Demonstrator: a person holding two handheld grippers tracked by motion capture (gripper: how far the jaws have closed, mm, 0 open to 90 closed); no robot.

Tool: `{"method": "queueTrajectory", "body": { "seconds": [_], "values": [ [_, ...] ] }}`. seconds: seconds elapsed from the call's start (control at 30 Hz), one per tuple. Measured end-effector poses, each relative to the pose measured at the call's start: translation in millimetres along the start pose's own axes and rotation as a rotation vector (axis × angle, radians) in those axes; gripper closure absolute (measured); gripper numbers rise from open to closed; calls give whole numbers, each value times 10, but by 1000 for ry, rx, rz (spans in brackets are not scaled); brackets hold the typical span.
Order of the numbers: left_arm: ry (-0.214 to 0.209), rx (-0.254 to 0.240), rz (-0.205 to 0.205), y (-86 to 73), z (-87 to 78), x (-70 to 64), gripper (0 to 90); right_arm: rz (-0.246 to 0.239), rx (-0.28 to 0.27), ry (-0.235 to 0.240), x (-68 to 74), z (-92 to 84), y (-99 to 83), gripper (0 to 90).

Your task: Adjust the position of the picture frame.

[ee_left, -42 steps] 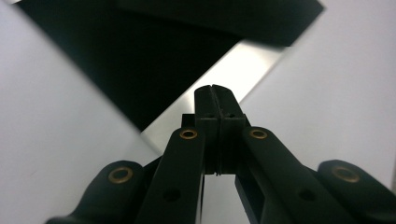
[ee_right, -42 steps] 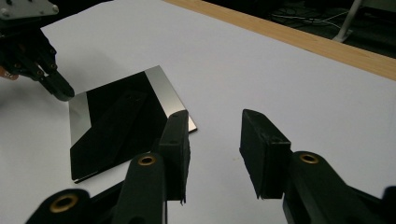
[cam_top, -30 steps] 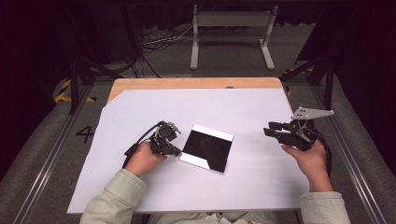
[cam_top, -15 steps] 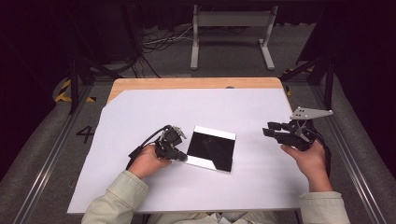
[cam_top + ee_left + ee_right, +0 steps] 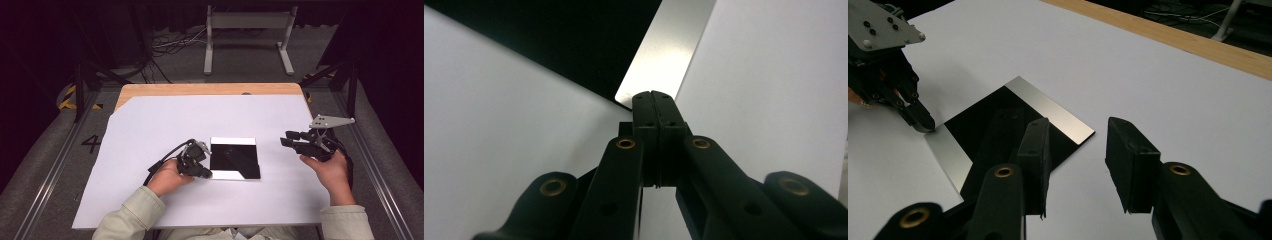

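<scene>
A square plate (image 5: 234,157) with a glossy black face and silver strips on two edges lies flat on the white table cover (image 5: 165,120). It sits square to the table, just in front of the person. My left gripper (image 5: 206,174) is shut and low on the table, its tips at the plate's near-left corner. In the left gripper view the closed tips (image 5: 655,97) meet the silver corner strip (image 5: 664,50). My right gripper (image 5: 287,139) hovers to the right of the plate, open and holding nothing. From the right gripper (image 5: 1079,135) the plate (image 5: 973,125) lies ahead, with the left gripper (image 5: 923,122) at its far corner.
A strip of bare wooden tabletop (image 5: 210,89) shows along the far edge. Beyond the table a metal stand (image 5: 247,35) and loose cables (image 5: 170,45) sit on the dark floor. Metal rails (image 5: 55,165) run along both sides of the table.
The left gripper has slid right and nearer along the table to the plate's near-left corner. The plate has turned from a tilted lie to square with the table. The right gripper stayed still.
</scene>
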State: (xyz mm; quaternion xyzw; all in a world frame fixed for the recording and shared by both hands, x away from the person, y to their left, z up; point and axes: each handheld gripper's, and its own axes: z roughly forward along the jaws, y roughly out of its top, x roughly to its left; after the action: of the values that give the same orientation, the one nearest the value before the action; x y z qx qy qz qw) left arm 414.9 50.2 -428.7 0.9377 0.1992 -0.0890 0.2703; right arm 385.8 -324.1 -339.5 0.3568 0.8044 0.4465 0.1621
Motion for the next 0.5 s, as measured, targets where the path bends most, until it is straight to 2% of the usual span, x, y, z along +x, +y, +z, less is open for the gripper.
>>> {"method": "queueTrajectory", "body": {
  "seconds": [0.1,0.33,0.43,0.5],
  "values": [
    [4,-8,13,22,25,-22,900,-4,3,0,7,1,3,617],
    [-7,-19,9,26,39,-24,900,-3,4,3,10,2,0,618],
    [20,-17,32,32,15,-37,874,-5,10,6,22,5,1,618],
    [36,-31,27,21,-37,-40,851,-8,9,6,28,6,2,618]
  ]
}}
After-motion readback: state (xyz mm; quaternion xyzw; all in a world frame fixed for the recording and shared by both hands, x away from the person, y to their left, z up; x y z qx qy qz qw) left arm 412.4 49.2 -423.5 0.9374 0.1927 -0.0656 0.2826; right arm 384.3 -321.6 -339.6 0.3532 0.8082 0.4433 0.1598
